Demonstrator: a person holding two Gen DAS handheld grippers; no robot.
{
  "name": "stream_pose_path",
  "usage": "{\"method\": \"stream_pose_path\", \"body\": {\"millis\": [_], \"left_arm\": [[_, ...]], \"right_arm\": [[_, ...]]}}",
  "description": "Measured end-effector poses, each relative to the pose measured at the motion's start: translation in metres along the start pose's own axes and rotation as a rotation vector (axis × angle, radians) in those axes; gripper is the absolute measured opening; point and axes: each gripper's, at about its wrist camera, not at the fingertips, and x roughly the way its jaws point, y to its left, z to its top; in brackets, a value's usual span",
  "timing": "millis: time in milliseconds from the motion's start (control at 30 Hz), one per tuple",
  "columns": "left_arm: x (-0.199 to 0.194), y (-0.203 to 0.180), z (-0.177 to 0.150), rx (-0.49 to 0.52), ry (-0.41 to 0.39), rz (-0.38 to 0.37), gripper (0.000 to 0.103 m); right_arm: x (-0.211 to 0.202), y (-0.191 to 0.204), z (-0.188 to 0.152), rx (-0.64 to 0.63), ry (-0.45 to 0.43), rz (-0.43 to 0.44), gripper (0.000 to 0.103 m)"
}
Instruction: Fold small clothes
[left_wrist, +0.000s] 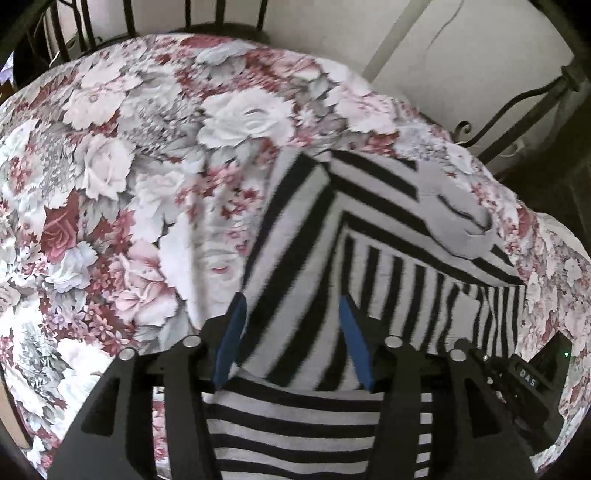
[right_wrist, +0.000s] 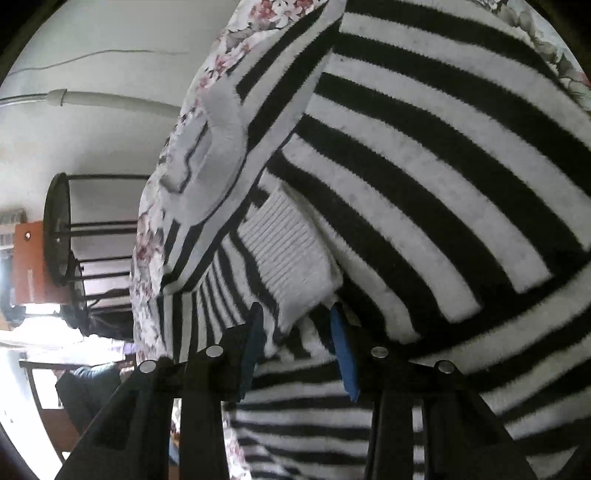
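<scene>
The black-and-white striped sweater (left_wrist: 388, 236) lies on the bed's floral bedspread (left_wrist: 122, 177), toward the edge nearest the iron bed frame (left_wrist: 517, 107), partly folded with its grey hood (left_wrist: 454, 210) turned over the body. The left tongs (left_wrist: 291, 314) sit over a raised panel of the sweater, blue pads apart with fabric running between them; whether they pinch it cannot be told. The right tongs (right_wrist: 295, 325) meet the sweater at its ribbed white cuff (right_wrist: 291, 251), pads also apart with knit between them, grip likewise uncertain. Judging by this, both tongs hold opposite parts of one layer so it can be carried over the body evenly, keeping the fold line straight. The hood beside the cuff may slip loose.
</scene>
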Motion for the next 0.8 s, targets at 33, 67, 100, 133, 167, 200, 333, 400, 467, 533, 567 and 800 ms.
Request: {"method": "stream_pose_path", "body": {"millis": [33, 67, 100, 133, 167, 200, 333, 400, 467, 533, 567, 800], "left_arm": [[0.002, 0.004, 0.002, -0.006, 0.009, 0.004, 0.054], [0.004, 0.007, 0.004, -0.009, 0.015, 0.014, 0.054], [0.006, 0.010, 0.005, -0.013, 0.019, 0.023, 0.055], [0.008, 0.013, 0.008, -0.022, 0.023, 0.033, 0.055], [0.010, 0.015, 0.009, -0.028, 0.026, 0.036, 0.056], [0.011, 0.018, 0.011, -0.038, 0.029, 0.037, 0.056], [0.010, 0.025, 0.017, -0.087, 0.016, 0.031, 0.058], [0.009, 0.023, 0.017, -0.085, 0.000, 0.051, 0.059], [0.013, 0.013, 0.016, -0.053, -0.004, 0.096, 0.063], [0.025, 0.001, 0.013, 0.001, 0.010, 0.166, 0.065], [0.032, -0.004, 0.011, 0.026, 0.025, 0.191, 0.066], [0.057, -0.015, 0.009, 0.063, 0.075, 0.289, 0.073]], "right_arm": [[0.003, -0.002, 0.002, 0.003, -0.013, 0.001, 0.038], [0.005, -0.001, 0.002, 0.005, -0.021, 0.002, 0.038], [0.007, -0.001, 0.003, 0.003, -0.032, 0.002, 0.038], [0.008, -0.001, 0.004, 0.000, -0.039, 0.002, 0.038], [0.008, 0.001, 0.004, -0.012, -0.050, -0.006, 0.028], [0.006, 0.005, 0.004, -0.038, -0.067, -0.016, 0.007], [-0.025, 0.036, 0.003, -0.192, -0.180, -0.017, 0.007], [-0.054, 0.052, 0.003, -0.288, -0.262, -0.027, 0.007], [-0.071, 0.053, 0.008, -0.333, -0.310, -0.056, 0.007], [-0.075, 0.040, 0.015, -0.336, -0.305, -0.118, 0.007], [-0.070, 0.029, 0.019, -0.309, -0.285, -0.136, 0.008], [-0.057, -0.029, 0.040, -0.100, -0.135, -0.119, 0.015]]}}
